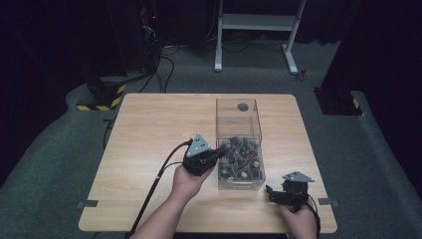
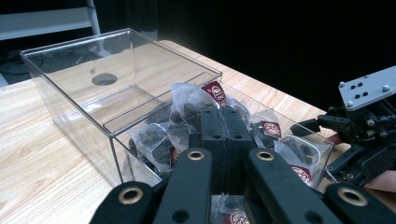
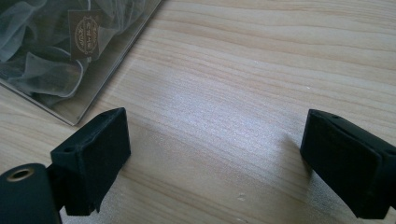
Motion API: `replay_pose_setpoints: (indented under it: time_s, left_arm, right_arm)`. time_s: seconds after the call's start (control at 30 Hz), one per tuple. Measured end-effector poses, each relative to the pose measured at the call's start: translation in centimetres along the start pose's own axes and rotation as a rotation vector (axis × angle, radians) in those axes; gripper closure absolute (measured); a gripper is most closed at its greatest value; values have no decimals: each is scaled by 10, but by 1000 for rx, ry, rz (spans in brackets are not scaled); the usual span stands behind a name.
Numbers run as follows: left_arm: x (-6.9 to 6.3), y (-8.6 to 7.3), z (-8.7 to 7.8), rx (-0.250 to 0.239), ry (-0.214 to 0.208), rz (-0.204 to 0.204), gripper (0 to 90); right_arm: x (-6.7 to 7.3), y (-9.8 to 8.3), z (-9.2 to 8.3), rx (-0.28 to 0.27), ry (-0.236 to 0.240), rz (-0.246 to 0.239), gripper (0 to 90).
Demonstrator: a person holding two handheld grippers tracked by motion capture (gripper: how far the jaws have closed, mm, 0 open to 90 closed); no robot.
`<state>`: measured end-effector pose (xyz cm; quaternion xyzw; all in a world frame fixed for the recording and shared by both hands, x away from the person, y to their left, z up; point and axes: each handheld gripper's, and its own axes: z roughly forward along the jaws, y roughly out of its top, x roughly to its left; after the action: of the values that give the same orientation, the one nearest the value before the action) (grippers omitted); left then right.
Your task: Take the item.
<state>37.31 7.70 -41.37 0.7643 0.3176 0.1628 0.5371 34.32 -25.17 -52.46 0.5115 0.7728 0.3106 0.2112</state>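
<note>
We've got the left gripper (image 1: 219, 152) clenched at the clear box's (image 2: 70, 84) open end, in among the tea bag packets (image 2: 196, 105); can't tell if one's pinched. Right gripper (image 3: 215, 154) released, idle on table (image 3: 261, 60). No packets out yet, so just starting imo

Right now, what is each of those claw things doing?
Left gripper: jaws closed among the tea bags, nothing visibly held.
Right gripper: jaws open, empty, over the table.

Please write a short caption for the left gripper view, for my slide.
Left gripper, jaws shut, poised over sachets in the open half of a clear plastic box; right gripper waits beside.
</note>
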Motion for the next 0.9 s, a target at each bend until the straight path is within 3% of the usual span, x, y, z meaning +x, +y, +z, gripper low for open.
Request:
replay_pose_setpoints:
  time_s: [0.43,0.9]
  left_arm:
    - [2,-5,-5,3,13,-4,898]
    - [13,-12,-20,1,42,-19,898]
  right_arm:
    - [0,0,0,0,0,0,83]
    - [0,0,0,0,0,0,83]
